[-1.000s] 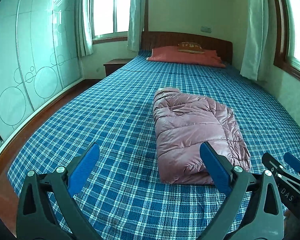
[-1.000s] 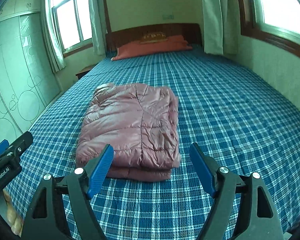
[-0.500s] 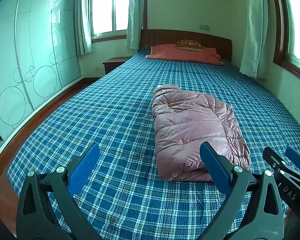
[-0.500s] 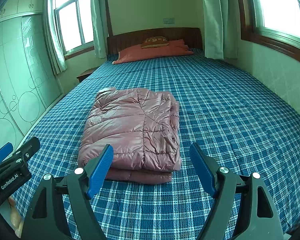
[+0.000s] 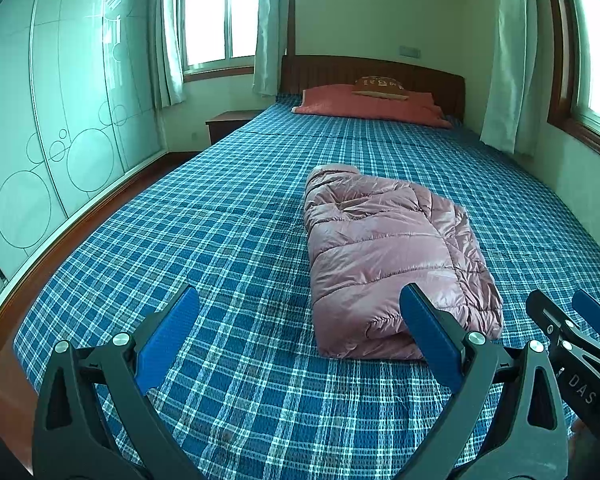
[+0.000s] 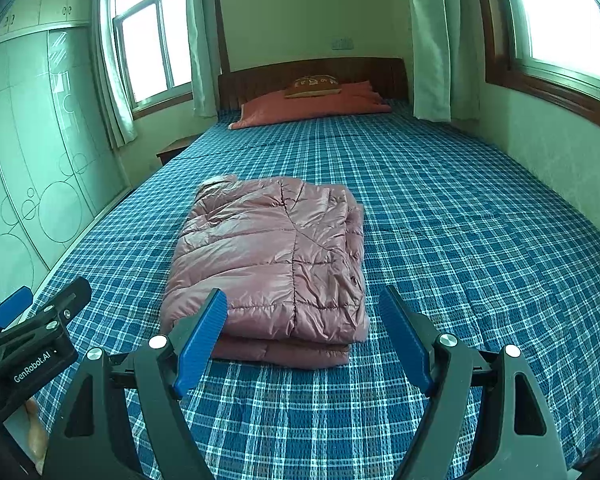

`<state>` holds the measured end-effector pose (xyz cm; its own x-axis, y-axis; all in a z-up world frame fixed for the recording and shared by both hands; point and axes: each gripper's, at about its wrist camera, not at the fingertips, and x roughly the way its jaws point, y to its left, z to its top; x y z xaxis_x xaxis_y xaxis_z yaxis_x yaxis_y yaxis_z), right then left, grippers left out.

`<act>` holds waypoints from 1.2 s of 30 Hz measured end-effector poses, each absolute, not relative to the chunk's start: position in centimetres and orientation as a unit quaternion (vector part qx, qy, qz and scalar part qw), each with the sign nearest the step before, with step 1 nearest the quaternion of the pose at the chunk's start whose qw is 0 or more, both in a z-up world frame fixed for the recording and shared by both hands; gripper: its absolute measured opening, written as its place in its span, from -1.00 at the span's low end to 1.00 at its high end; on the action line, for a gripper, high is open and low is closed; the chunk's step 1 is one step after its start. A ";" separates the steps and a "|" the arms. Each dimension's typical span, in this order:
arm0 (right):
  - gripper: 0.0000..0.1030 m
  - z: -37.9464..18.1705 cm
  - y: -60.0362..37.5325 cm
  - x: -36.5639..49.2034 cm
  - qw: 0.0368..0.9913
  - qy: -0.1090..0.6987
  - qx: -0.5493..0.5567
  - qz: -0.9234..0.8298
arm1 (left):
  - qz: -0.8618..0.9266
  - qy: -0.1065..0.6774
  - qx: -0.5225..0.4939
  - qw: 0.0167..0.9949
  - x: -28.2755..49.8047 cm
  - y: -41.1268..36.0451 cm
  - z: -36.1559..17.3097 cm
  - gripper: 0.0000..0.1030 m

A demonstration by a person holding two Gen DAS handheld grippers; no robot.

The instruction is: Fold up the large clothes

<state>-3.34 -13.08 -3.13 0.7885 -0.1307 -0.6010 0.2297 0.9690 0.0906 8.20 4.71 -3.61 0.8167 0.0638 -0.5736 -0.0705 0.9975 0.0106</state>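
A pink puffer jacket [image 5: 388, 256] lies folded into a thick rectangle on the blue plaid bed [image 5: 220, 248]; it also shows in the right wrist view [image 6: 272, 264]. My left gripper [image 5: 300, 312] is open and empty, held above the bed just short of the jacket's near left corner. My right gripper [image 6: 304, 316] is open and empty, held above the bed in front of the jacket's near right edge. Each gripper shows at the edge of the other's view, the right one [image 5: 580, 344] and the left one [image 6: 32, 332].
An orange pillow [image 5: 368, 106] with a small cushion lies at the wooden headboard [image 6: 312, 72]. A mirrored wardrobe [image 5: 40, 120] stands on the left, with a nightstand [image 5: 228, 124] beside the bed. A wall with windows runs along the right [image 6: 560, 140].
Both grippers have pulled back and risen slightly from the folded jacket, so it appears a little farther away. The jacket has not moved and both grippers stay open.
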 end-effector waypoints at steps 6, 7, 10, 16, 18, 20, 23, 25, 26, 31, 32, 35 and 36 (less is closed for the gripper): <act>0.50 -3.1 -13.1 -3.3 0.942 0.311 0.079 -0.095 | 0.034 0.303 -0.004 0.952 8.3 4.6 -3.8 0.94; 0.50 -3.1 -13.0 -3.3 0.942 0.311 0.079 -0.095 | 0.033 0.304 -0.004 0.952 8.3 4.6 -3.9 0.94; 0.50 -3.1 -13.0 -3.3 0.943 0.310 0.079 -0.095 | 0.033 0.305 -0.004 0.952 8.3 4.6 -3.9 0.94; 0.50 -3.2 -12.9 -3.3 0.942 0.311 0.080 -0.095 | 0.032 0.306 -0.004 0.951 8.4 4.5 -4.0 0.94; 0.50 -3.3 -12.8 -3.2 0.942 0.312 0.080 -0.094 | 0.032 0.306 -0.003 0.951 8.4 4.5 -4.1 0.94; 0.50 -3.3 -12.7 -3.2 0.942 0.312 0.080 -0.094 | 0.032 0.306 -0.004 0.951 8.4 4.5 -4.1 0.94; 0.50 -3.3 -12.8 -3.3 0.942 0.311 0.080 -0.094 | 0.031 0.306 -0.004 0.951 8.4 4.5 -4.1 0.94; 0.50 -3.3 -12.8 -3.3 0.943 0.310 0.081 -0.094 | 0.033 0.305 -0.005 0.952 8.4 4.5 -4.1 0.94; 0.50 -3.2 -12.9 -3.3 0.943 0.309 0.081 -0.094 | 0.033 0.304 -0.006 0.952 8.4 4.6 -4.1 0.94; 0.50 -3.2 -12.8 -3.4 0.943 0.309 0.081 -0.094 | 0.029 0.298 -0.002 0.954 8.6 4.5 -3.7 0.94; 0.50 -3.2 -12.8 -3.3 0.943 0.309 0.081 -0.094 | 0.028 0.297 -0.001 0.954 8.6 4.5 -3.6 0.94; 0.50 -3.2 -12.9 -3.3 0.943 0.309 0.081 -0.093 | 0.026 0.295 0.001 0.955 8.6 4.4 -3.4 0.94; 0.50 -3.2 -12.9 -3.3 0.943 0.308 0.080 -0.093 | 0.026 0.294 0.004 0.955 8.6 4.3 -3.4 0.94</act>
